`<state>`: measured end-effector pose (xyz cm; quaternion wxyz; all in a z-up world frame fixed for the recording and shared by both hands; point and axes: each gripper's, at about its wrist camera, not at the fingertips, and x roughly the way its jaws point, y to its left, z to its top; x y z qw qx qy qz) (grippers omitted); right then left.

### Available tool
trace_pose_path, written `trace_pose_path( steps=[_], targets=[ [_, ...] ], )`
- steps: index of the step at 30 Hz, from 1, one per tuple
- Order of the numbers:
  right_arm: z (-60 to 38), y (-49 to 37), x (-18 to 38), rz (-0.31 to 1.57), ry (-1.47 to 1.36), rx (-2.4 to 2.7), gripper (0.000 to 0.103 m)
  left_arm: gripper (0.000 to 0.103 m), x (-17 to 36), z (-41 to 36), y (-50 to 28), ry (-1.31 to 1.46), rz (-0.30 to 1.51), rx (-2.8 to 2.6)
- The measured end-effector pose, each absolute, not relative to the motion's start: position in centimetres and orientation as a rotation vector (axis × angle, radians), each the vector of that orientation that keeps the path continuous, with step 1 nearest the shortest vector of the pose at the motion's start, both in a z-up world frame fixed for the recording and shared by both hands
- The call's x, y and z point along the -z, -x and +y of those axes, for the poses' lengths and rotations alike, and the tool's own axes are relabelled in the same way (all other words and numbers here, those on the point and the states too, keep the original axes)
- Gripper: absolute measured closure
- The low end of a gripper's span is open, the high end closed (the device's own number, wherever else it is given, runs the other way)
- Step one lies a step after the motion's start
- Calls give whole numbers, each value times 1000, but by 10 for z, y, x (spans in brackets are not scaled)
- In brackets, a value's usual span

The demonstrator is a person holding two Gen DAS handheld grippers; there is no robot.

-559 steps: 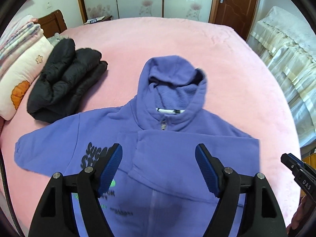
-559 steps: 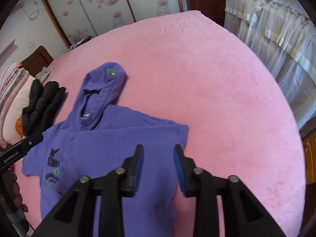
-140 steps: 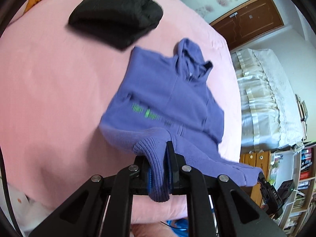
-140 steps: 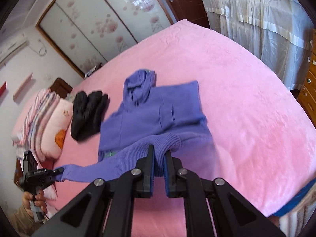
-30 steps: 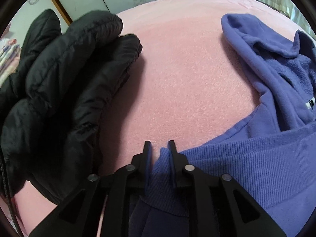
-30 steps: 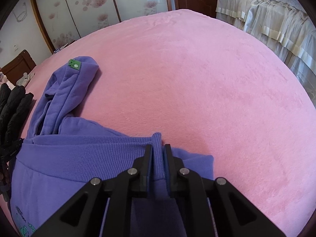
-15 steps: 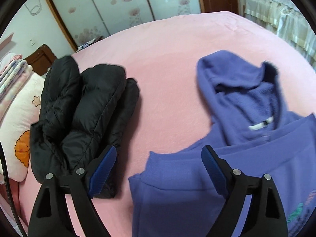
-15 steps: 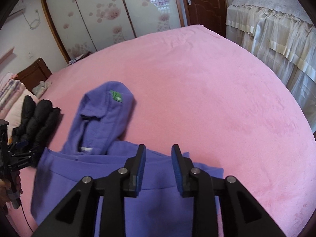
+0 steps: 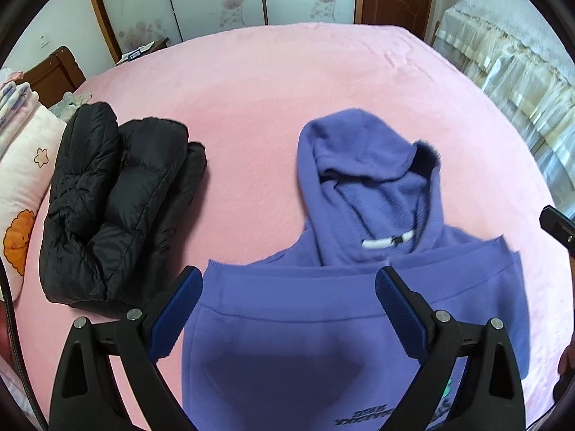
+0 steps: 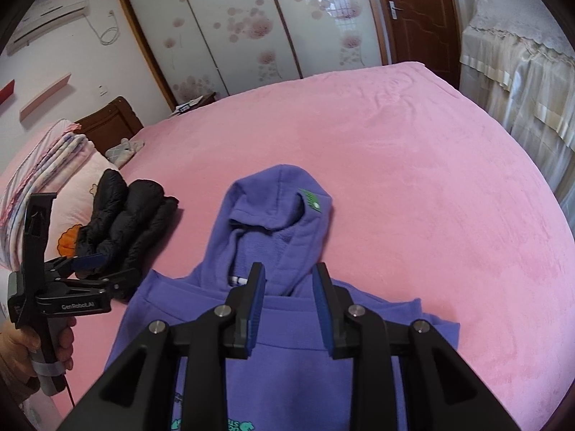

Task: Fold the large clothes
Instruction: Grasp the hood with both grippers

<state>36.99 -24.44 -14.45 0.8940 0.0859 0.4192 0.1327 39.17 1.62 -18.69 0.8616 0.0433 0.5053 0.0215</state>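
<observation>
So the hoodie (image 9: 323, 323) is lying on the pink bed (image 9: 287, 82), bottom hem already doubled up to just under the neck, hood (image 9: 359, 165) sticking out flat on the far side. That's the bit everything is hinging on, I think: the hood is pointing straight away from both grippers, its long axis running away from the person, so the next fold is probably bringing it back toward them over the body.

The left gripper (image 9: 287, 305) is hanging over the hem's left end, jaws having just been opening and now standing wide, nothing between them. The right gripper (image 10: 288, 300) is sitting more centred, lined up with the neck, jaws parted a little, having just opened, and gripping nothing. So right is looking nearer the hood.

The jacket (image 9: 115, 208) is lying folded just left of the hoodie.

The right view is showing the green tag on the hood and the hand (image 10: 21, 344) holding the left gripper; the left view isn't, but it is showing the neck label clearer.
</observation>
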Motion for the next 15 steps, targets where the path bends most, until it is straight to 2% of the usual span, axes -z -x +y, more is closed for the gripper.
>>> trace_pose_path(
  steps=[8,15],
  targets=[
    [-225,-400,107,840,-123,-305,76,7,164,4,-414,-79,1009,-36],
    [-207,-447,95,829,-43,-300,76,7,167,-3,-444,-58,984,-46]
  ],
)
